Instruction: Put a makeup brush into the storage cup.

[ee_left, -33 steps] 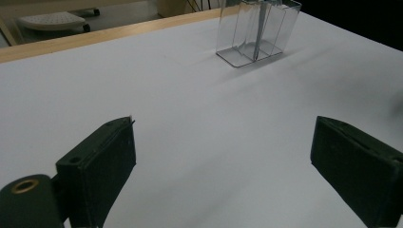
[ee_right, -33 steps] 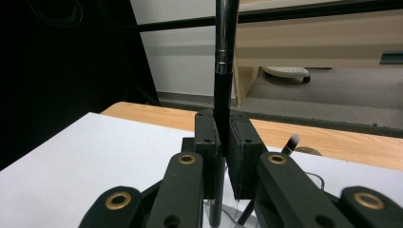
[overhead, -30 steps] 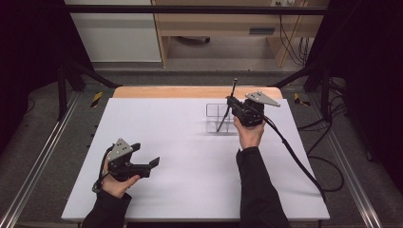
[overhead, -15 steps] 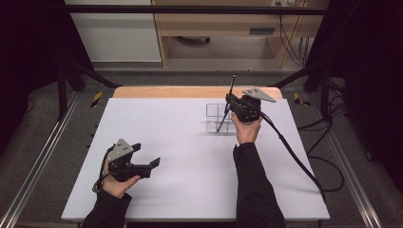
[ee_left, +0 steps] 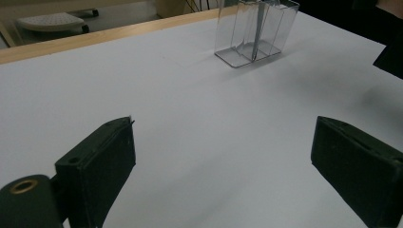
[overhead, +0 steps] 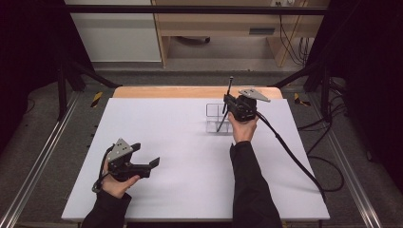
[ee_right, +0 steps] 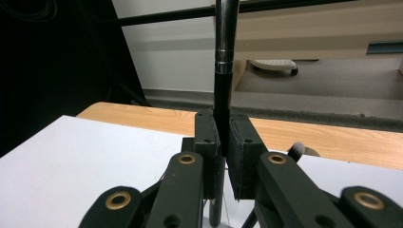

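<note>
now the right gripper [overhead: 228,105] is clamped on a thin black rod [overhead: 225,108], with both pads pressed flat against its shaft. in the right gripper view the rod [ee_right: 223,71] rises straight up between the jaws, black where it is held and turning to a shiny metal sleeve higher up, and its lower end drops out of sight below the pads. from the high view the rod stands tilted, its top leaning away from the person and its lower end down inside a clear box [overhead: 215,117]. this box is a small see-through holder with dividing walls, standing upright on the white table [overhead: 190,156] toward its far edge. the right gripper sits just over the box, on its right side, and its cable [overhead: 290,156] trails from there back toward the person. the rod's lower part shows through the box's walls in the left gripper view [ee_left: 256,35]; which compartment it stands in is hard to tell.

the left gripper [overhead: 145,164] is well apart from the box, down toward the near left of the table, held low over the bare white surface. its jaws are spread wide with nothing between them, and they point roughly toward the box [ee_left: 254,31], which stands far off ahead of them.
</note>
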`<action>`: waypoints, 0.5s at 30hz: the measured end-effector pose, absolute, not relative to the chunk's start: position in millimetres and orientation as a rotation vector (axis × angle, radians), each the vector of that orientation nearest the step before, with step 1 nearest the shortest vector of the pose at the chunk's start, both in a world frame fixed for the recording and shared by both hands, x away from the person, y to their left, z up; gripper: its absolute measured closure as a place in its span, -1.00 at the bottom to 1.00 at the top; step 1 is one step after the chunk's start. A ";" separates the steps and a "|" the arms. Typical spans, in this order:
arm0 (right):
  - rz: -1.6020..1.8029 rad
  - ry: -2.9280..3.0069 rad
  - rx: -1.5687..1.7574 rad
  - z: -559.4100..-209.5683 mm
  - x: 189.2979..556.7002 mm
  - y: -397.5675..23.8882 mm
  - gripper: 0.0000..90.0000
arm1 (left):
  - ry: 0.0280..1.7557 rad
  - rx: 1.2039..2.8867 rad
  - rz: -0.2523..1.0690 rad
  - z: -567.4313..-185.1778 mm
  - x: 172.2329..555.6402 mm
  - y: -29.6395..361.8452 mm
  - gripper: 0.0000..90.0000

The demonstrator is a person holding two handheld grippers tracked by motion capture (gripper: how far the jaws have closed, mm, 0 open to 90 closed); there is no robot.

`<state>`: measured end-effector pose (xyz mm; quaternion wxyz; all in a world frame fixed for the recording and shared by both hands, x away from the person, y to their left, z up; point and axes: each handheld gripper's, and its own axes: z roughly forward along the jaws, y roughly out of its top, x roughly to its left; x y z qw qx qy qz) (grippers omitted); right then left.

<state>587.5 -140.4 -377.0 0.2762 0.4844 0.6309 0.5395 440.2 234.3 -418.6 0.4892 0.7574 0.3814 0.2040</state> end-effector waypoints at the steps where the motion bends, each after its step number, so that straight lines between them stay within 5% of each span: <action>1: 1.449 1.695 1.303 -377.7 587.8 -139.9 0.87 | 0.926 1.841 0.496 -418.6 440.2 234.2 -0.85; 15: 1.425 1.720 1.313 -388.4 589.9 -133.1 0.87 | 0.926 1.842 0.499 -418.7 440.0 233.8 -0.85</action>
